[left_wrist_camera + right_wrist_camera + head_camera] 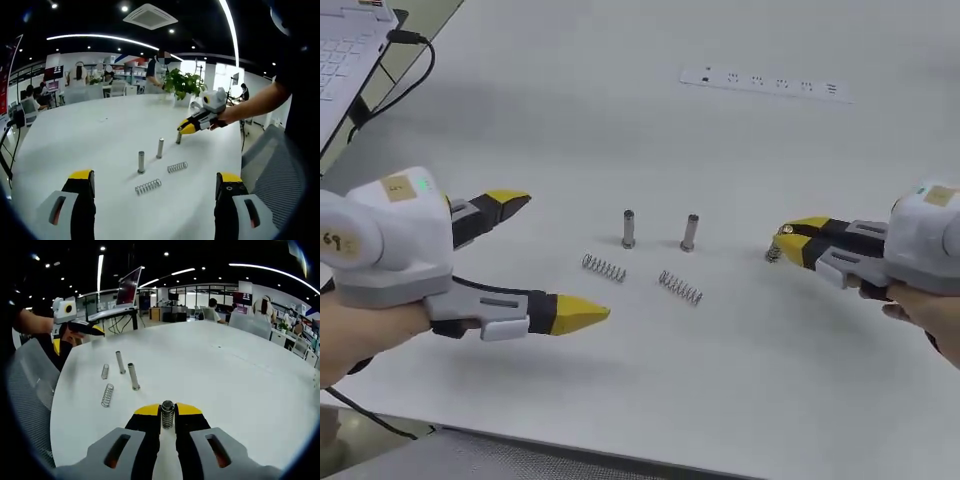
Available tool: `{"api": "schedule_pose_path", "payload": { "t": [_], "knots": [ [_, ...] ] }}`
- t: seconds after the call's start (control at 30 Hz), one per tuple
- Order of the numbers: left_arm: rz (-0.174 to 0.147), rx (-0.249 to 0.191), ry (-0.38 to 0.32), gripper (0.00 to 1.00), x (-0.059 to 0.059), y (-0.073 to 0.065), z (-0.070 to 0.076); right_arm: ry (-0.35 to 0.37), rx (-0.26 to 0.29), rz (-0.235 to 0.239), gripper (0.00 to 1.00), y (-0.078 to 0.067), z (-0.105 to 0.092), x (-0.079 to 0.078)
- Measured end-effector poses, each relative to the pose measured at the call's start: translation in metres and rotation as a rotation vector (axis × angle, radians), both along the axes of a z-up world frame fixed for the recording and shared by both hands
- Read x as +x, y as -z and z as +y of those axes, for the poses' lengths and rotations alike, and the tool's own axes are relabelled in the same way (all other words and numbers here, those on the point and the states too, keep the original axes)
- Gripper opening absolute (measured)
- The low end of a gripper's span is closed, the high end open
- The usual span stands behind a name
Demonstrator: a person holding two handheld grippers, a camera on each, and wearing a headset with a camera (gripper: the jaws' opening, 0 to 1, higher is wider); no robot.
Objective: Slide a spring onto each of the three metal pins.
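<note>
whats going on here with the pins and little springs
A person works at a white table with a gripper in each hand. The right gripper is shut on a spring-wrapped pin, held upright. In the head view two more pins stand upright and bare, the left pin and the right pin, with the left spring and the right spring lying loose in front of them. The left gripper is open and holds nothing.

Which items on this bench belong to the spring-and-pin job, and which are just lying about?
Job: left pin, right pin, left loose spring, right loose spring, third spring clamped in the shut right gripper, open left gripper.
Lying about: laptop, cable, power strip.
</note>
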State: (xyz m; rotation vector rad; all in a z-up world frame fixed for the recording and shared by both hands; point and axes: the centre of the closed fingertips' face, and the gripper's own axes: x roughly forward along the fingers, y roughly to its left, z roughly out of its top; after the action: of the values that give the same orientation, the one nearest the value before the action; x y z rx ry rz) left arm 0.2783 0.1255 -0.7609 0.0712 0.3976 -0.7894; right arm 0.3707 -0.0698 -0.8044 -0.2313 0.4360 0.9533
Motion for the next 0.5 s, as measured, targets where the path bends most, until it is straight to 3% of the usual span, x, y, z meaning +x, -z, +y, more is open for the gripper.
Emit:
{"api": "schedule_pose_path", "payload": {
  "t": [0.5],
  "knots": [
    [0.003,-0.003,-0.001,0.99,-0.0004,-0.0028,0.0003,-0.002,-0.021,0.035,0.09,-0.0001,0.0009,0.0005]
  ]
}}
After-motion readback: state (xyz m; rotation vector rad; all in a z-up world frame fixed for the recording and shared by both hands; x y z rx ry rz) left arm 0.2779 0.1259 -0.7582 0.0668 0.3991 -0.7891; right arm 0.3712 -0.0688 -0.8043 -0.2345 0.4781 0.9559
